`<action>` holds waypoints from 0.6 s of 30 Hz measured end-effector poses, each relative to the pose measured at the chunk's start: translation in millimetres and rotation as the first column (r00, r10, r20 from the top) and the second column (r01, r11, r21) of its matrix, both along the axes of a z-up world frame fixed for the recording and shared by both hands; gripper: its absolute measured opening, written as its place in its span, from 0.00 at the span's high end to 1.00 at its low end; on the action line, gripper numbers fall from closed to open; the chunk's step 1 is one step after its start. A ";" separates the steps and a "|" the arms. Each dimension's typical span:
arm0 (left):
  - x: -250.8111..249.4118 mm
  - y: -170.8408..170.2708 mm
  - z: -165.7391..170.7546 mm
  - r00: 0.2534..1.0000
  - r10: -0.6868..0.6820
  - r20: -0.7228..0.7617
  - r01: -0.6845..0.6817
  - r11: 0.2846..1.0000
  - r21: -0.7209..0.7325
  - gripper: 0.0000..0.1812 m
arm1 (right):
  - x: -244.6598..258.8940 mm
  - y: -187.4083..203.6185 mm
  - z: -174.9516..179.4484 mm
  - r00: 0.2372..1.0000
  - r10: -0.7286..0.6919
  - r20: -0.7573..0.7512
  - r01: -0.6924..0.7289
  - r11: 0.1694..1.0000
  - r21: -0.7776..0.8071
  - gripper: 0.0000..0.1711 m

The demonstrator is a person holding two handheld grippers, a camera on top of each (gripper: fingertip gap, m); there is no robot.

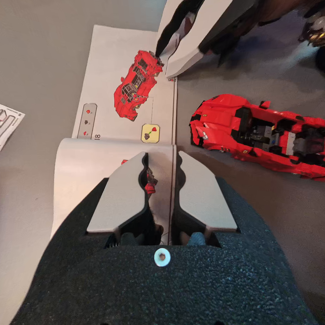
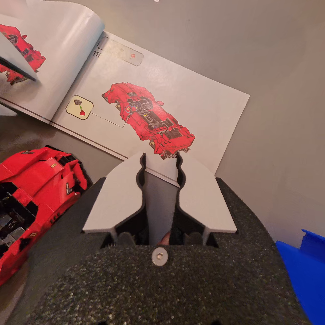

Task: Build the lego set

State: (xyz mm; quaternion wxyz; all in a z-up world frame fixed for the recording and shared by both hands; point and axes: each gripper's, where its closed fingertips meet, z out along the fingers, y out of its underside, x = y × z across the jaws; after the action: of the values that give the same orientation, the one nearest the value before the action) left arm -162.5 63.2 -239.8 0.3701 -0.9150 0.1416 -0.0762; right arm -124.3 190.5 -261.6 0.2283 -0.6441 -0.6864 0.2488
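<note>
A half-built red Lego car [image 1: 260,139] lies on the grey desk [image 1: 35,52] just beside the long edge of an open instruction booklet [image 1: 123,88], its long axis roughly parallel to that edge and its roof open over dark inner parts. The left hand-held gripper [image 1: 161,154] hangs above the booklet's near page, jaws parted by a moderate gap and holding nothing; from it the car sits off to the right, near but apart. The right hand-held gripper [image 2: 161,154], likewise partly open and empty, hovers over the booklet's far corner, with the car's nose [image 2: 44,175] down to its left. In the left wrist view this gripper's fingertips [image 1: 168,70] reach down at the page edge. Both stand about equally close to the model; the right looks marginally nearer its nose. A sticker sheet [image 1: 8,123] rests near the desk's left edge, and a blue container [image 2: 306,272] shows at the right. The loose parts pictured on the page are not in view.
</note>
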 end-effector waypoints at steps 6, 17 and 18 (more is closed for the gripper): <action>-15.2 -7.4 -11.1 0.999 0.044 0.004 -0.044 0.998 -0.039 0.93 | 0.1 -2.9 0.2 1.000 -0.013 0.017 0.013 1.000 0.007 0.81; -21.5 5.4 7.4 0.997 0.071 0.044 -0.074 0.995 0.072 0.91 | -1.8 -5.0 0.1 0.999 -0.039 0.019 0.039 0.999 0.005 0.80; -22.9 12.0 14.2 0.996 0.086 0.040 -0.089 0.991 0.098 0.91 | -2.4 -6.1 0.2 0.999 -0.040 0.023 0.040 0.999 0.007 0.80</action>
State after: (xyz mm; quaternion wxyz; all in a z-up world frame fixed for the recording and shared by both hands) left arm -185.5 75.1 -225.6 0.4209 -0.8991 0.0983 -0.0691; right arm -126.8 184.5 -261.4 0.2271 -0.6600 -0.6766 0.2345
